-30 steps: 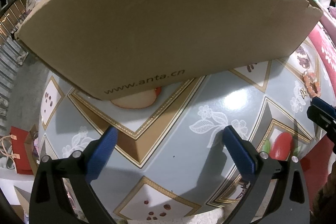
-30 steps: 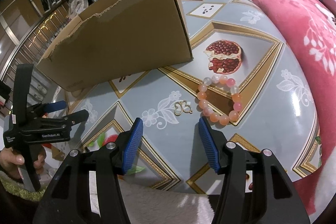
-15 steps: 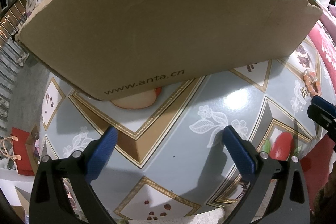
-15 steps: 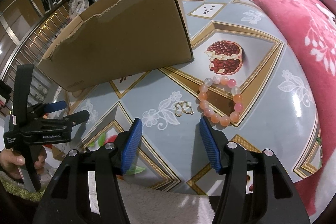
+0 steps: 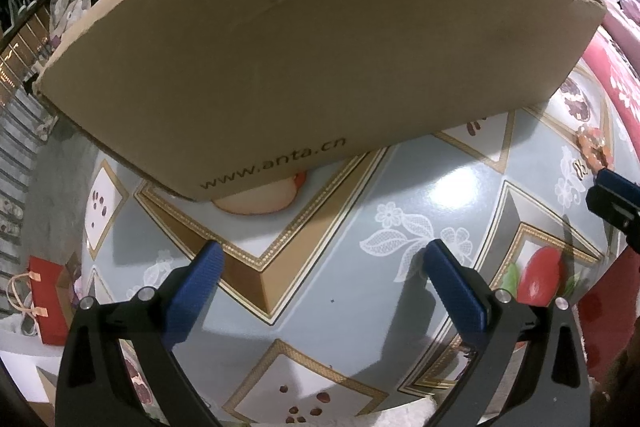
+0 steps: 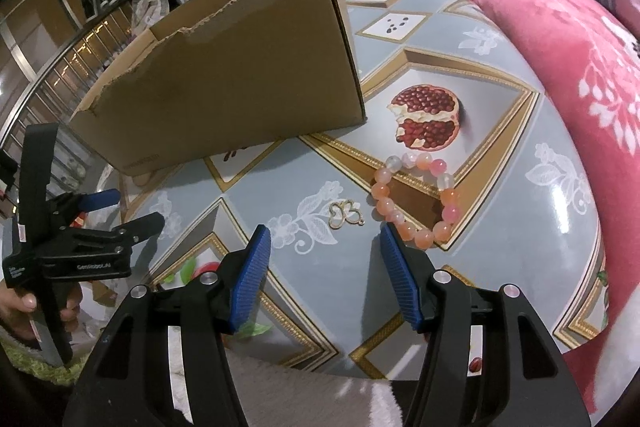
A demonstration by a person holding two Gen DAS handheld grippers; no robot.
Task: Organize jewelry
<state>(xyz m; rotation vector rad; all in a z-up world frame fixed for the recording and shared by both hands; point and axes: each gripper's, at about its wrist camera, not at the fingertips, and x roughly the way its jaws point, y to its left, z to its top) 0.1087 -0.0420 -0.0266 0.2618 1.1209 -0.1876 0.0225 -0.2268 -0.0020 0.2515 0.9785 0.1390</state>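
Note:
A pink and orange bead bracelet (image 6: 416, 199) lies on the patterned table, just past my right gripper (image 6: 326, 239), which is open and empty. A small gold clasp-like piece (image 6: 346, 214) lies left of the bracelet, straight ahead of the right jaws. A brown cardboard box (image 6: 240, 95) stands open-topped behind them. My left gripper (image 5: 320, 259) is open and empty, facing the long side of the box (image 5: 312, 67). The bracelet shows small at the far right of the left wrist view (image 5: 592, 147). The box's inside is hidden.
A red floral blanket (image 6: 560, 47) lies along the table's right side. The table (image 6: 540, 227) has a glossy grey cloth with fruit prints. A red paper bag (image 5: 44, 291) sits on the floor at left. The left gripper shows in the right wrist view (image 6: 120, 211).
My right gripper has edged slightly forward toward the gold piece and bracelet. The left gripper has barely moved.

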